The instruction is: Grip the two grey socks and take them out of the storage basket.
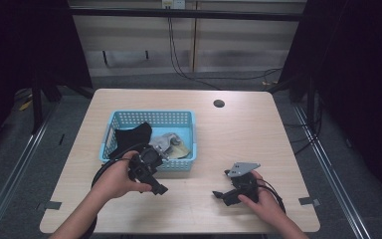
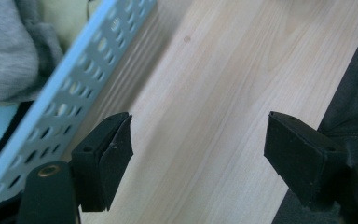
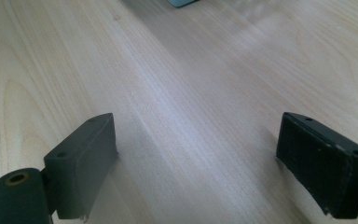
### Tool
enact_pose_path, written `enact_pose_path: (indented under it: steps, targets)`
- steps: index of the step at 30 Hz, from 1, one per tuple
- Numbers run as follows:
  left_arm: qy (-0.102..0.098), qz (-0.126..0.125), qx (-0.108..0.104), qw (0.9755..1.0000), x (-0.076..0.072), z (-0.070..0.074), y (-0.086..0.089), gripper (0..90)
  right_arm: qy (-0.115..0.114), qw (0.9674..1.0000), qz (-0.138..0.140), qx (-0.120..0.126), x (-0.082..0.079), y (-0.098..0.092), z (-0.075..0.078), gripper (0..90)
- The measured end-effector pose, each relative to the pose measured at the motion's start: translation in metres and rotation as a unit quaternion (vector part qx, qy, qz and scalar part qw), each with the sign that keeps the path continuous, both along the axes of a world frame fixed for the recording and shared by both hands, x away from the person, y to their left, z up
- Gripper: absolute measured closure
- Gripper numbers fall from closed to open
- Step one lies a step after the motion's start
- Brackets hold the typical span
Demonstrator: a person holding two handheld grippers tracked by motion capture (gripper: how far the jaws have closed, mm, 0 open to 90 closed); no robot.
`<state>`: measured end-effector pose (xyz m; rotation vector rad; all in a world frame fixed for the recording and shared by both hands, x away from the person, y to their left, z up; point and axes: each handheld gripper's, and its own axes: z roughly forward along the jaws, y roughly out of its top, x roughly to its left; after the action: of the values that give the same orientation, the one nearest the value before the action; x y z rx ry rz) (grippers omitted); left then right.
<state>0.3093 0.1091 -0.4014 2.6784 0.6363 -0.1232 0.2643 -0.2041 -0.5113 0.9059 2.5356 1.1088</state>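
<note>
At the near edge of the wooden table [image 1: 238, 129] a person's two forearms come in, each hand holding a black gripper low over the bare wood. The right gripper [image 1: 227, 195] sits in the right hand [image 1: 258, 196] near the front right of the table, pointing left, with a grey three-cornered plate on top; in the right gripper view its two black jaws stand wide apart with nothing between them, just light wood grain running away ahead, and a small bit of blue shows at the far top edge. The left gripper [image 1: 155, 185] is held in the left hand [image 1: 119, 177] just in front of the blue basket [image 1: 129, 118], its jaws angled toward the table's middle; in the left gripper view the jaws are also spread wide and hold nothing, and the basket's perforated wall [image 2: 74, 88] runs slantwise close beside the left jaw, with grey cloth [image 2: 14, 51] visible inside it. A black cable loops from this gripper round the left wrist. Farther back, the basket holds a black cloth [image 1: 134, 135] and pale grey and tan pieces [image 1: 171, 145] bunched together. Beyond it, near the table's far edge, is a small round dark hole [image 1: 219, 103]
</note>
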Motion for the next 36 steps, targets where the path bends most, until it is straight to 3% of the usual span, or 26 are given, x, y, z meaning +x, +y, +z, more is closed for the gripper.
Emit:
enact_pose_path:
  steps: [7,15,23,28,33,36]
  targets:
    - [0.0,0.002,-0.007,1.0,0.015,0.018,0.0,22.8,0.0,1.0,0.0,-0.002,0.0,0.0,0.0,11.6]
    - [-0.012,0.025,-0.002,0.9996,0.035,0.033,-0.003,22.9,-0.001,1.0,0.0,0.001,0.0,0.0,0.0,11.6]
    - [-0.016,0.052,0.005,0.9985,0.059,0.03,-0.004,22.9,-0.001,1.0,-0.001,0.0,0.0,0.0,0.0,11.6]
    - [-0.023,0.08,0.005,0.9965,0.077,0.027,-0.003,22.9,-0.001,1.0,-0.001,-0.002,0.0,0.0,0.0,11.6]
    - [-0.027,0.091,0.016,0.9954,0.092,0.017,-0.005,22.7,-0.001,1.0,0.0,0.0,0.0,0.0,0.0,11.6]
    - [-0.035,0.109,0.01,0.9934,0.1,0.012,-0.007,22.7,-0.001,1.0,0.0,0.0,0.0,0.0,0.0,11.6]
